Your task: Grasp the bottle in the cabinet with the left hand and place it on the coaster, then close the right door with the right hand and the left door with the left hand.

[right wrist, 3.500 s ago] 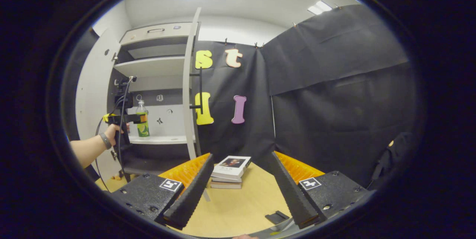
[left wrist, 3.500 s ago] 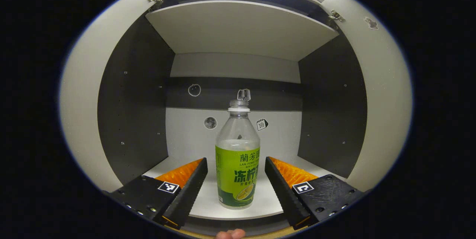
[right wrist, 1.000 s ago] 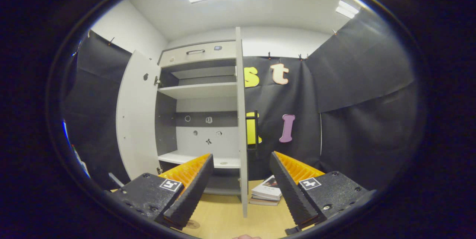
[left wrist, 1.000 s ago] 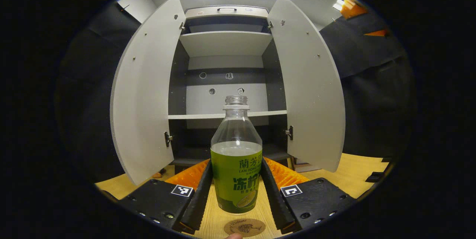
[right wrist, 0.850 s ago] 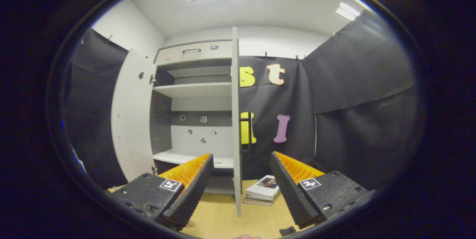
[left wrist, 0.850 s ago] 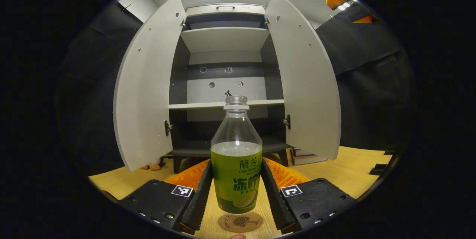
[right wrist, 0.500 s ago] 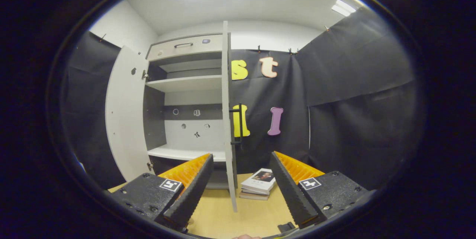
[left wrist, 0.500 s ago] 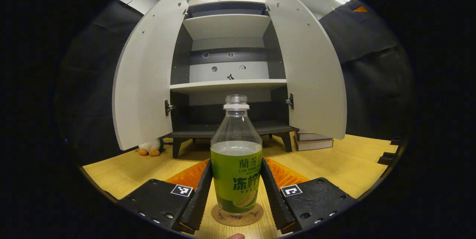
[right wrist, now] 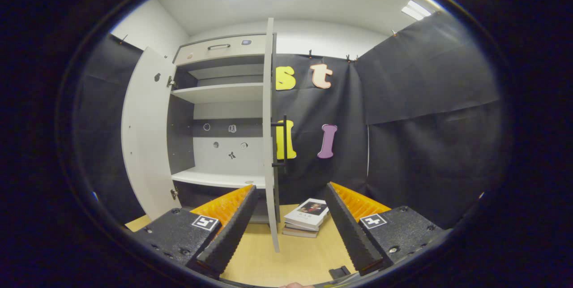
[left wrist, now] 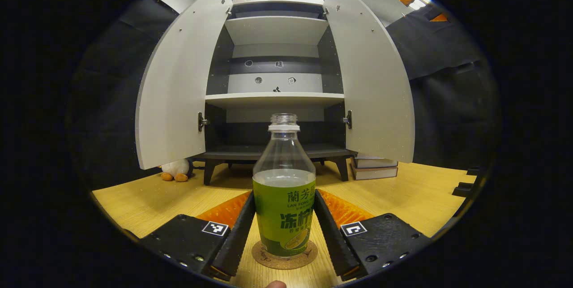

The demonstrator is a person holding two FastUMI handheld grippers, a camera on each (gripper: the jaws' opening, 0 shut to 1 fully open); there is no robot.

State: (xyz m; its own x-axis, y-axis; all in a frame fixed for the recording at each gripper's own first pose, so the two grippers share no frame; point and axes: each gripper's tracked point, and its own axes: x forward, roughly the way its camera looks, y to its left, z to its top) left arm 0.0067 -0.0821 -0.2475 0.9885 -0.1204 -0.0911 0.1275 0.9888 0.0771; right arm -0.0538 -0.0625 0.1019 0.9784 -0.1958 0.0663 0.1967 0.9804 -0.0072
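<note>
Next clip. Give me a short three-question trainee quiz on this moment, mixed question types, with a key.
1. True or false: the bottle stands on the coaster.
2. Multiple choice: the left tongs are A) open and clear of the bottle, B) shut on the bottle, C) gripping a door.
3. Short answer: which cabinet doors are open, and what lies on the table beside the right door?

Key
1. True; its base sits on the cork disc.
2. B; both fingers press on the label.
3. Both the left door and the right door are open; a stack of books lies beside it. The right tongs are open and hold nothing.
</note>
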